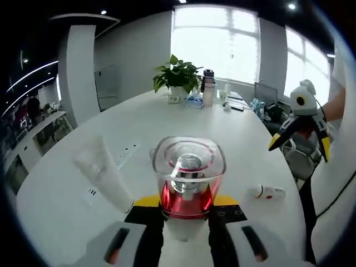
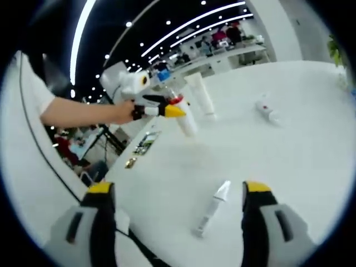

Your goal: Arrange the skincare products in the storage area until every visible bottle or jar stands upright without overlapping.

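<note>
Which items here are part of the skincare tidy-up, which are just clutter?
Job: clear-capped bottle in left hand-held gripper; white tube standing; small bottle lying; slim tube lying.
Clutter: potted plant; dark-capped bottle; monitor.

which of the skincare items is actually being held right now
The bottle with the clear cap and red collar, clamped in the left hand-held gripper. The white tube stands free beside it, and the small tube lies flat on the table.

A clear-capped red bottle (image 1: 188, 183) stands between the left jaws. Beside it a white tube (image 1: 105, 173) stands upright. A small white bottle (image 1: 266, 192) lies flat off right.
</note>
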Available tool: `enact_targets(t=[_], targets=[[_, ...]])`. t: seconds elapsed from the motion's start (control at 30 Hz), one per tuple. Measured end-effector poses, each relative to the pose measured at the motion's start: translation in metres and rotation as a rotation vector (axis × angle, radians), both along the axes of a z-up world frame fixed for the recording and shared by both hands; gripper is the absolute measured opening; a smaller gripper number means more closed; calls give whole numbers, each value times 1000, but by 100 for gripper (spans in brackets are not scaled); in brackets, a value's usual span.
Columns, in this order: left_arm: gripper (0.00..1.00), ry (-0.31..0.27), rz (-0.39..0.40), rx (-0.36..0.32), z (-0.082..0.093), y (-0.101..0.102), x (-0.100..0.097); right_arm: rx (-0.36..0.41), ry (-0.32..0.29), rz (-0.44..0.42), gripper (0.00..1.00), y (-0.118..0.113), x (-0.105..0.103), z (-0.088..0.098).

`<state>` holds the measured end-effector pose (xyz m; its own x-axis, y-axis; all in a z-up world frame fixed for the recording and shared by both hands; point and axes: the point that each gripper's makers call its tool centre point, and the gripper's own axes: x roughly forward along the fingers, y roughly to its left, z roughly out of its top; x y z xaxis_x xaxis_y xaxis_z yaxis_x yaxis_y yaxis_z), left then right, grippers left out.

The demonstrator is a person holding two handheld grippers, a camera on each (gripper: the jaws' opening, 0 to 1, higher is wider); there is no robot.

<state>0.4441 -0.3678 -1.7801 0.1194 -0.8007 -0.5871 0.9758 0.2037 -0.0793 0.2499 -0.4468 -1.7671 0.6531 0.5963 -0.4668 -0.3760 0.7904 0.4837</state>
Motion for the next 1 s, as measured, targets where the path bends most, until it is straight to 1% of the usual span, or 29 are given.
enact_targets(t=[0.13, 0.23, 0.33, 0.43, 0.5, 0.7, 0.73, 0.8, 0.9, 1.0], targets=[[29, 3, 13, 0, -2, 12, 12, 13, 2, -1, 93, 8, 11, 2], [29, -9, 18, 11, -6, 22, 25, 20, 12, 9, 93, 18, 20, 2], [29, -1, 29, 8, -11, 30, 38, 33, 23, 17, 93, 28, 29, 1], [29, 2, 41, 7, -13, 33, 47, 37, 30, 26, 93, 36, 36, 1], [29, 11, 44, -6, -14, 34, 54, 37, 37, 33, 93, 39, 40, 0], [29, 16, 33, -16, -20, 38, 76, 27, 67, 67, 93, 49, 50, -6], [29, 16, 33, -17, -21, 39, 77, 26, 68, 69, 93, 49, 51, -6], [29, 13, 33, -21, -22, 39, 88, 19, 81, 72, 93, 50, 54, -10], [29, 7, 26, -34, -22, 38, 98, 16, 95, 76, 93, 50, 57, -13], [29, 4, 18, -45, -22, 36, 103, 14, 100, 78, 93, 49, 59, -13]])
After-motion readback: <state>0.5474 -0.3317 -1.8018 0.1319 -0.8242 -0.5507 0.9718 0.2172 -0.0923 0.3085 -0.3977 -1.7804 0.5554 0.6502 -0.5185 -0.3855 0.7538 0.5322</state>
